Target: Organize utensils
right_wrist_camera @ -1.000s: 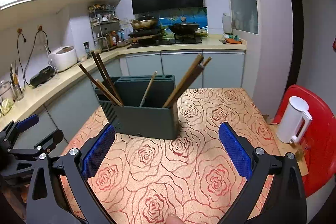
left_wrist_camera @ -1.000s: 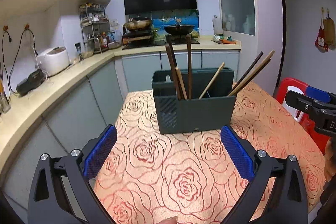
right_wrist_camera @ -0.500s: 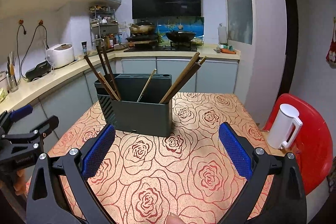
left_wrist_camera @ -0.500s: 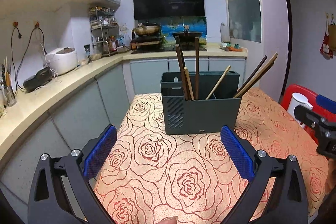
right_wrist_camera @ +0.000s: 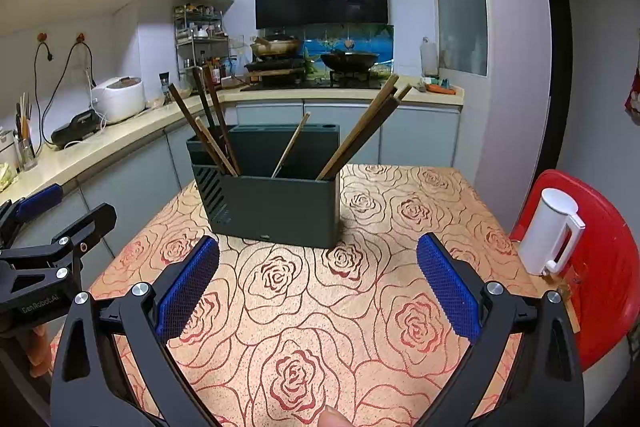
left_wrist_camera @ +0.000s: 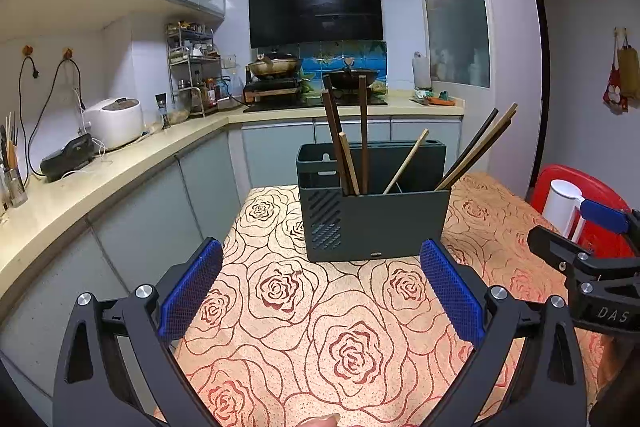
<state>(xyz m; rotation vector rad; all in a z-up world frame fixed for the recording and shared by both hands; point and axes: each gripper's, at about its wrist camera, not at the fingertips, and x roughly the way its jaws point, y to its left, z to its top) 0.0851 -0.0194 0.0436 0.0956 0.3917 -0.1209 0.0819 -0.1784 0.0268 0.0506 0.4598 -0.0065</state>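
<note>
A dark grey utensil holder (left_wrist_camera: 374,223) stands on the rose-patterned table (left_wrist_camera: 320,327); it also shows in the right wrist view (right_wrist_camera: 276,205). Several chopsticks stand in it: dark brown ones at its left end (left_wrist_camera: 334,131), a pale one in the middle (left_wrist_camera: 406,163), several leaning out at its right end (left_wrist_camera: 476,151). My left gripper (left_wrist_camera: 320,287) is open and empty, well short of the holder. My right gripper (right_wrist_camera: 318,285) is open and empty, also short of it. Each gripper shows at the edge of the other's view.
A red chair (right_wrist_camera: 600,267) with a white kettle (right_wrist_camera: 550,235) stands right of the table. A kitchen counter (left_wrist_camera: 100,171) with a rice cooker (left_wrist_camera: 114,121) runs along the left. A stove with pans (left_wrist_camera: 312,83) is at the back.
Both grippers have drawn back and levelled, so the holder looks farther away and more of the kitchen shows. Both stay open and empty. The holder and chopsticks have not moved.
</note>
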